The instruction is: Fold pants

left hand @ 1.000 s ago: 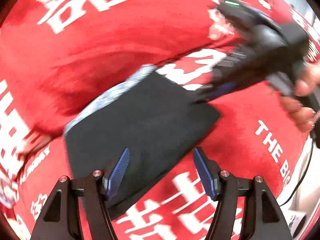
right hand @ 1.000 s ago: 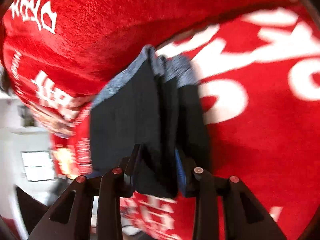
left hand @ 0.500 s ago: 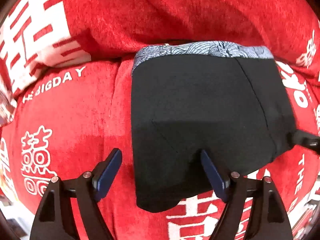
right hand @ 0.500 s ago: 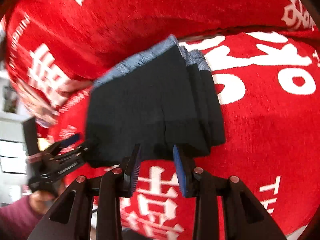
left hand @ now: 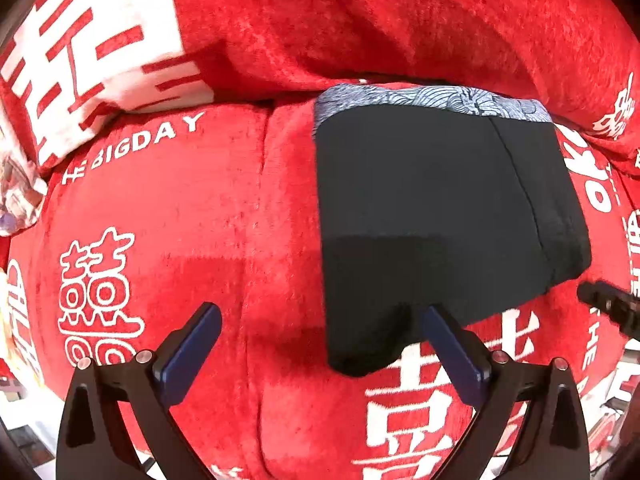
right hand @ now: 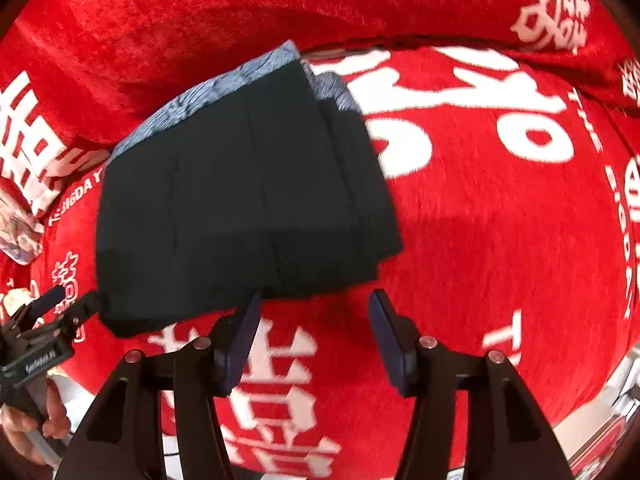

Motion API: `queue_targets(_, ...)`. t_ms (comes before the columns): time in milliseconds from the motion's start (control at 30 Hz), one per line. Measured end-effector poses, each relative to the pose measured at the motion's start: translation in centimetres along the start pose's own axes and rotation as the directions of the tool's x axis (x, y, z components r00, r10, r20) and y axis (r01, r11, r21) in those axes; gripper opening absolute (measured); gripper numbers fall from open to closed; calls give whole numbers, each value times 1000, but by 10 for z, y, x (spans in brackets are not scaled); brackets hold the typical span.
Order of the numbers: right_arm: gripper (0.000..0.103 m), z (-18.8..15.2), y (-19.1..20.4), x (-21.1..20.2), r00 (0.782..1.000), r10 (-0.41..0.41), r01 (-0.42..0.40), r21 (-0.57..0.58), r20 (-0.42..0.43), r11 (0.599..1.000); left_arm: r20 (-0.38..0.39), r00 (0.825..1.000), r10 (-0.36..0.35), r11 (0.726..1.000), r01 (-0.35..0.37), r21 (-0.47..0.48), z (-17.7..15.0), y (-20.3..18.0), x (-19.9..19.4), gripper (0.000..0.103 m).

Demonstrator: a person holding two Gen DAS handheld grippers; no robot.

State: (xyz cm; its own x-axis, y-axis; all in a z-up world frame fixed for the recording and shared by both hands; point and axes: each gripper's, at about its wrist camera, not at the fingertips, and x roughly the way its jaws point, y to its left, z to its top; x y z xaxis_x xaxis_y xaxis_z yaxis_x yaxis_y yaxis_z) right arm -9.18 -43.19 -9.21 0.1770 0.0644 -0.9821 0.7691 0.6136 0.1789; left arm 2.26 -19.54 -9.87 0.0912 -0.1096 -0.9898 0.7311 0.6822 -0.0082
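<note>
The black pants [left hand: 432, 208] lie folded into a compact rectangle on the red cover, with the grey patterned waistband [left hand: 424, 98] at the far edge against the back cushion. They also show in the right wrist view [right hand: 248, 200], stacked in several layers. My left gripper [left hand: 320, 320] is open and empty, just in front of the near edge of the pants. My right gripper [right hand: 314, 304] is open and empty, just off the near right corner. The left gripper also shows at the left of the right wrist view [right hand: 60, 312].
A red plush cover with white characters and letters [left hand: 168, 216] spreads over the seat and the back cushion [left hand: 360, 20]. A patterned cloth [left hand: 16, 196] lies at the far left. The seat's front edge runs along the bottom right [right hand: 592, 412].
My right gripper let go of the folded pants, opened and backed off toward me. My left gripper drew back and shifted left. The pants now lie flat on the cover.
</note>
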Motion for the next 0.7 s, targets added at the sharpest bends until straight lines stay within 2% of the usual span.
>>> queue_targets(300, 80, -32, 37, -3, 998, 47, -46, 13, -30, 999, -46, 999, -14, 999, 15, 33, -7, 15, 1, 101)
queue_targets(500, 86, -37, 62, -7, 998, 68, -68, -2, -10, 998, -50, 998, -32, 998, 34, 46, -6, 20, -1, 101)
queue_targets(533, 88, -37, 64, -8, 998, 66, -66, -7, -3, 998, -49, 998, -31, 998, 33, 49, -6, 20, -1, 101)
queue_targets(567, 98, -38, 68, -10, 998, 62, -62, -15, 9, 998, -50, 998, -30, 998, 33, 51, -6, 20, 0, 101)
queue_targets(600, 103, -39, 70, -11, 998, 59, -59, -20, 20, 998, -51, 998, -31, 998, 33, 53, -5, 20, 0, 101)
queue_targets(700, 103, -38, 73, -12, 998, 56, -56, -22, 30, 998, -55, 998, -30, 998, 33, 55, -4, 21, 1, 101)
